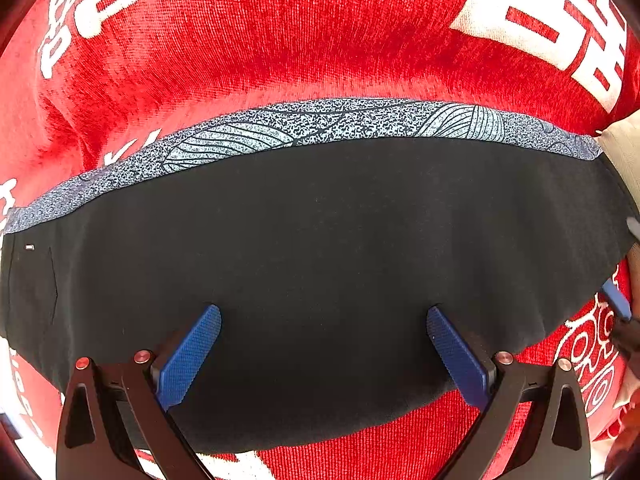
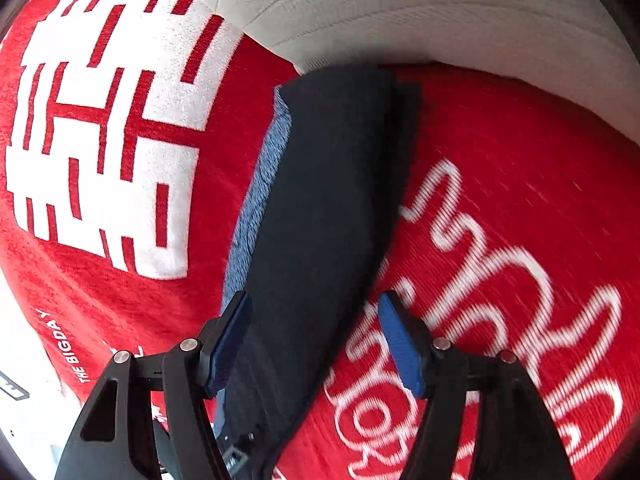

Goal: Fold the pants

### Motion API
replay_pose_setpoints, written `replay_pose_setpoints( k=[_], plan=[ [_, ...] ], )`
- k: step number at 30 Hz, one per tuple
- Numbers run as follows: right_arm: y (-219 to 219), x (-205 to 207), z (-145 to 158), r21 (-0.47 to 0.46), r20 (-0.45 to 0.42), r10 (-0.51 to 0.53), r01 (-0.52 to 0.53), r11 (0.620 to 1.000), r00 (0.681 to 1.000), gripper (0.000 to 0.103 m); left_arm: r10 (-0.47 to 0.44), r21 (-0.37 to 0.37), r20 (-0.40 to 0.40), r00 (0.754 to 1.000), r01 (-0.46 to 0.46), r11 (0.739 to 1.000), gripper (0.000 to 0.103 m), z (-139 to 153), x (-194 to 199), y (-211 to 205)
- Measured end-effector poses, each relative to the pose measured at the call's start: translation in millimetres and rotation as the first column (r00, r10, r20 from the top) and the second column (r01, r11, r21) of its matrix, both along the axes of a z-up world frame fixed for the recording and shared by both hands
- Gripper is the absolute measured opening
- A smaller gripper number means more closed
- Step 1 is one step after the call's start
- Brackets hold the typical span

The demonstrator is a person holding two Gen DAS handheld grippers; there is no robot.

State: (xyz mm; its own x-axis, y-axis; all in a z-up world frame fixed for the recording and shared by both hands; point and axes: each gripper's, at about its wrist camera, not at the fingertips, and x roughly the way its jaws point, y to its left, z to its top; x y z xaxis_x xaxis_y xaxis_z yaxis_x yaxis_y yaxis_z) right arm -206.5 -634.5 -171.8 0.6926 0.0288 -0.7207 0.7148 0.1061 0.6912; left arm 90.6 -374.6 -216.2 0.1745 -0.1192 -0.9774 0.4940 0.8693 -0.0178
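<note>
Red blanket (image 1: 280, 40) with white lettering, folded black pants (image 1: 320, 240), pale cushion (image 2: 400, 8)

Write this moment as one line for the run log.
task: fold pants | pants: folded, on red towel | left gripper: open above pants | right gripper: open, straddling pants' edge

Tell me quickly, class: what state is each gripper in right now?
Left gripper: open above the black pants, holding nothing.
Right gripper: open, jaws astride the pants' edge, not gripping.
</note>
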Motion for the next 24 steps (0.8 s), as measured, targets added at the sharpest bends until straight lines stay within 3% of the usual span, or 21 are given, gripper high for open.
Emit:
replay_pose_setpoints(
  k=[8, 9, 10, 11, 13, 15, 19, 24],
  plan=[
    [-15, 28, -3, -0.041, 0.057, 0.01, -0.008, 0.999, 0.998, 0.069, 0.017, 0.017, -0.016, 1.0, -0.016, 1.0, 0.103, 6, 1, -2],
    [-17, 31, -4, -0.034, 0.052, 0.02, -0.018, 0.999, 0.998, 0.066, 0.025, 0.017, -0.023, 0.999, -0.025, 1.0, 0.092, 10, 2, -3],
    [-19, 35, -4, -0.013, 0.043, 0.038, -0.037, 0.999, 0.998, 0.044, 0.034, 0.0, -0.035, 0.999, -0.034, 0.999, 0.086, 17, 2, -7],
    [-22, 36, -6, 0.005, 0.016, 0.056, -0.056, 0.998, 0.998, 0.015, 0.033, -0.022, -0.044, 0.999, -0.034, 0.999, 0.078, 23, 3, -10],
    [-26, 37, -7, 0.018, -0.018, 0.084, -0.084, 0.996, 0.996, 0.015, 0.02, -0.074, -0.036, 0.999, -0.023, 0.997, 0.075, 36, 0, -21],
    [-25, 40, 0, -0.011, -0.043, 0.126, -0.126, 0.992, 0.991, 0.015, -0.021, -0.11, -0.028, 0.999, 0.018, 0.994, 0.064, 43, -6, -36],
    [-18, 51, 19, -0.092, -0.075, 0.193, -0.199, 0.976, 0.978, 0.015, -0.017, -0.115, -0.057, 0.998, 0.011, 0.993, 0.064, 21, -16, -59],
    [-7, 65, 37, -0.158, -0.109, 0.264, -0.279, 0.947, 0.958, 0.015, -0.071, -0.073, 0.12, 0.99, 0.08, 0.994, 0.065, 12, -40, -71]
  ],
)
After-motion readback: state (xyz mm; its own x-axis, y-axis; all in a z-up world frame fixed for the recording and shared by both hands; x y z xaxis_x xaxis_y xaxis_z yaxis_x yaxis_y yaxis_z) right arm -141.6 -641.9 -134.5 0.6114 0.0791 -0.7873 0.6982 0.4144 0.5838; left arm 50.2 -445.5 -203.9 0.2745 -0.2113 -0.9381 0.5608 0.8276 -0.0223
